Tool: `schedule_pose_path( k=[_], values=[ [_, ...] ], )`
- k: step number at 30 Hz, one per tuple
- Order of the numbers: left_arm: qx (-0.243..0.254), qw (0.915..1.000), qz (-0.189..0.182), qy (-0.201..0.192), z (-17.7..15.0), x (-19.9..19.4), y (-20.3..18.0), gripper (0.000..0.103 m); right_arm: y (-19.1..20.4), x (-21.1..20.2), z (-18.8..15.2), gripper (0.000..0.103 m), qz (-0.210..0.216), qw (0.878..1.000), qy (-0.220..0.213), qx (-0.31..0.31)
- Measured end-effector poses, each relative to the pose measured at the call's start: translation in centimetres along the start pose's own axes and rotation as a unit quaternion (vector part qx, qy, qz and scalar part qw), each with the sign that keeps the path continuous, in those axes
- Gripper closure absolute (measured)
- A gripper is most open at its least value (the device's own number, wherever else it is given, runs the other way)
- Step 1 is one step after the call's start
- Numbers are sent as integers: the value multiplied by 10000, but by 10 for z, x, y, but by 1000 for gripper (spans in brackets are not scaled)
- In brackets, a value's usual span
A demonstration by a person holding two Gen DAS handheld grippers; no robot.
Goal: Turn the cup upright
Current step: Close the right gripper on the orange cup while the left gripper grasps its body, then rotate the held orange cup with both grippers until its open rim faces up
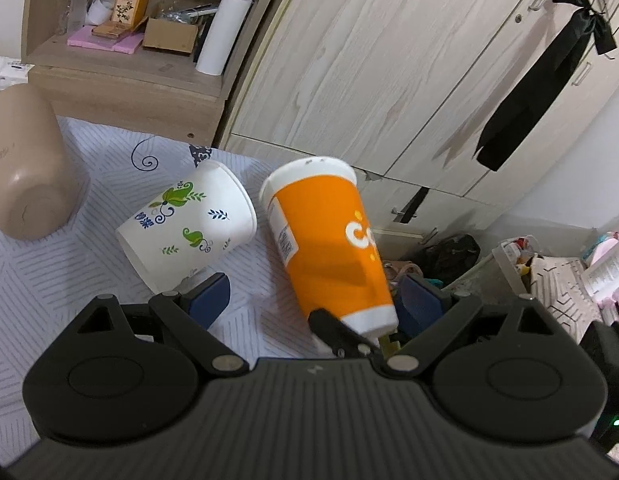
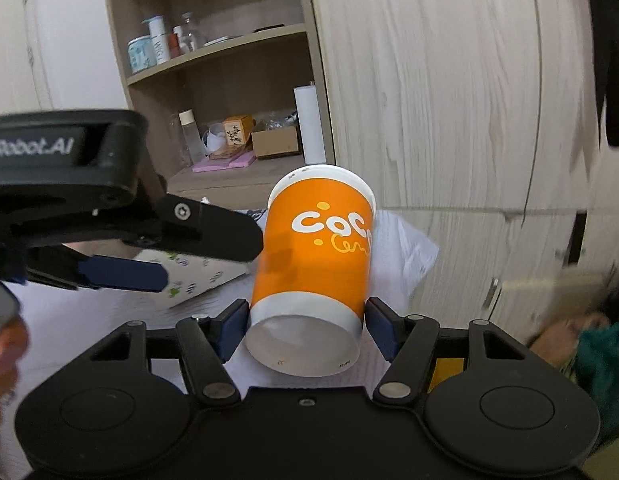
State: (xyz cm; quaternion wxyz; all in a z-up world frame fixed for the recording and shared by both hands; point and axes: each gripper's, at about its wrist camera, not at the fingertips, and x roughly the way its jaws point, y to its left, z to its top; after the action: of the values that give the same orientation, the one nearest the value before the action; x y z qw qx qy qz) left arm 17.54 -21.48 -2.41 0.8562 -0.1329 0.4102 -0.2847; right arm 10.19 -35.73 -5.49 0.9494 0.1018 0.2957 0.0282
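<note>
Right wrist: orange cup (image 2: pixel 313 248) between right tool (image 2: pixel 305 320) pads, interior unseen.

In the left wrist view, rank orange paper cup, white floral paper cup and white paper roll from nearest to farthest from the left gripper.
1. Orange paper cup, between the left gripper fingers, right side.
2. White floral paper cup, lying ahead-left.
3. White paper roll, standing on the far shelf.
</note>
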Motion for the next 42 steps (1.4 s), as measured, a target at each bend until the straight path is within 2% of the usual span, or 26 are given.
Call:
schedule_pose_path(
  k=[3,6,12,20,24,26,29,32,34,39,42],
  values=[
    [172,9998,-99,-82,-4,-5,-3,12,1,-5,-5,34,258,9994,136,190],
    [267,9995,-136,-67,-8,-9,-3,12,4,-7,-13,34,326,9988,217,292],
    [-9,9993,-333,169,-19,-8,12,16,8,-21,-26,34,540,9956,491,591],
    [-134,9976,-554,399,-31,-9,30,32,17,-31,-42,35,1062,9879,639,934],
    [6,9976,-543,438,-33,-9,33,45,18,-31,-42,35,1262,9840,723,1033],
    [40,9974,-563,451,-34,-9,35,46,19,-31,-41,34,1310,9835,736,1010],
    [21,9966,-635,532,-32,-9,38,46,20,-30,-40,22,1285,9852,748,850],
    [18,9958,-679,617,-30,-8,40,46,17,-28,-36,21,1184,9878,675,752],
    [13,9952,-710,679,-29,-7,40,46,13,-23,-31,16,1236,9871,647,788],
    [32,9935,-789,823,-28,-6,40,47,3,0,-17,15,1197,9858,813,854],
    [68,9926,-810,901,-28,-5,40,47,2,5,-18,16,1321,9831,912,881]
  ],
)
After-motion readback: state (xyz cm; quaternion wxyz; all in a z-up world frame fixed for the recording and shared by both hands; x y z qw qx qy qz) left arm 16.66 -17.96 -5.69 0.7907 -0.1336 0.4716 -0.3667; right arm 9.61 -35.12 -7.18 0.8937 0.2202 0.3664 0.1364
